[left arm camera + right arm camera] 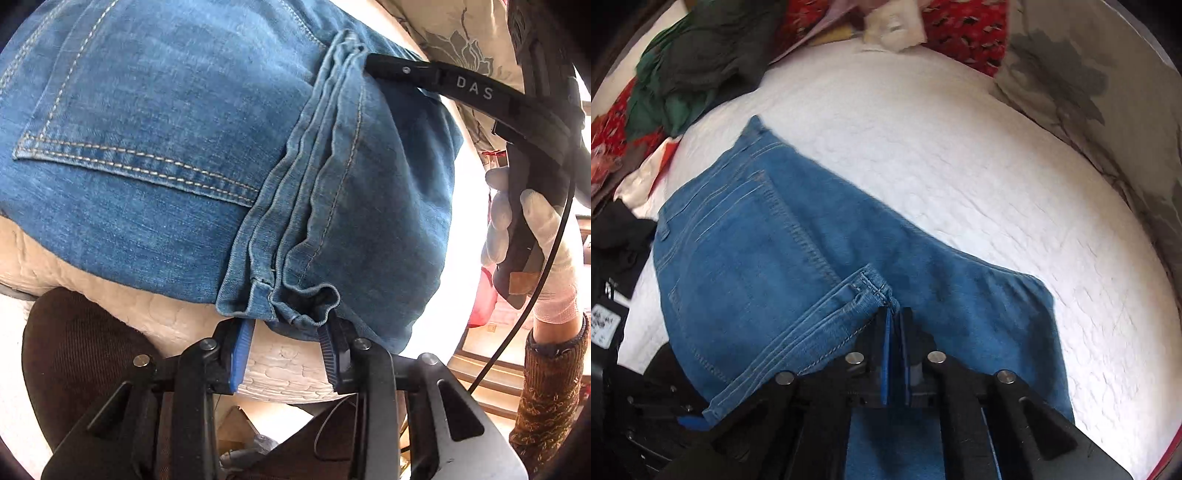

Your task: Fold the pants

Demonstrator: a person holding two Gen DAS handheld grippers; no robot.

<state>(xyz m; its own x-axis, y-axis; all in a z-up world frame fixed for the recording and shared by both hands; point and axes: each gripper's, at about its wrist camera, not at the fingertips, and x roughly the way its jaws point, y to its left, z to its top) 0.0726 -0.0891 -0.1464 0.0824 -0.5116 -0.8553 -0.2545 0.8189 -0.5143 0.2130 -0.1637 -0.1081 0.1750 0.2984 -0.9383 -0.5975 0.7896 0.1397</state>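
The jeans [820, 280] lay folded on the white bedspread [960, 155], cuffs laid over the seat. The right gripper [894, 314] pinched the hem at six o'clock; the left gripper [288, 328] stood open around the cuffs. Next, I judged, release and smooth.

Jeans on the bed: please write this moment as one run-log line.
task: fold pants | jeans: folded over on white bed | left hand-held gripper: open at hem | right hand-held gripper: shut on hem
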